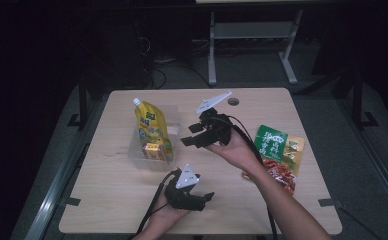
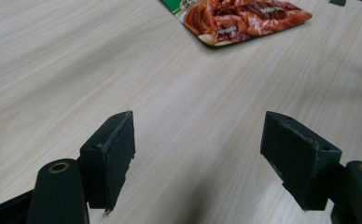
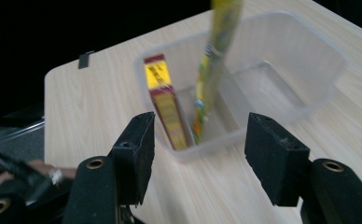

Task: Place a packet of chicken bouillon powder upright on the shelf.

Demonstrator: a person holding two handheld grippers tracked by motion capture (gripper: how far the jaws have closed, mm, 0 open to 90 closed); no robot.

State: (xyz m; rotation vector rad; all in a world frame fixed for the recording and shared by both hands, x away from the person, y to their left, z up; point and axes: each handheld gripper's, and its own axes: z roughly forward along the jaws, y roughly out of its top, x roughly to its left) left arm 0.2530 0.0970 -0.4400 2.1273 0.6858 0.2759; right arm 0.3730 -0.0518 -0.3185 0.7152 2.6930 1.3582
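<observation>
A clear plastic bin stands left of the table's middle. Upright in it are a yellow spouted pouch and a small yellow-and-red box. My right gripper hovers just right of the bin, open, with nothing between its pads. In the right gripper view the bin, the box and the pouch lie just beyond the right gripper. My left gripper rests near the front edge, open and empty. In the left gripper view, bare table lies between the wide-apart jaws of the left gripper.
A green snack packet and a red-printed one lie at the table's right side, partly under the right forearm; the red packet lies ahead of the left gripper. Bare wood stretches along the front left. The surroundings are dark floor.
</observation>
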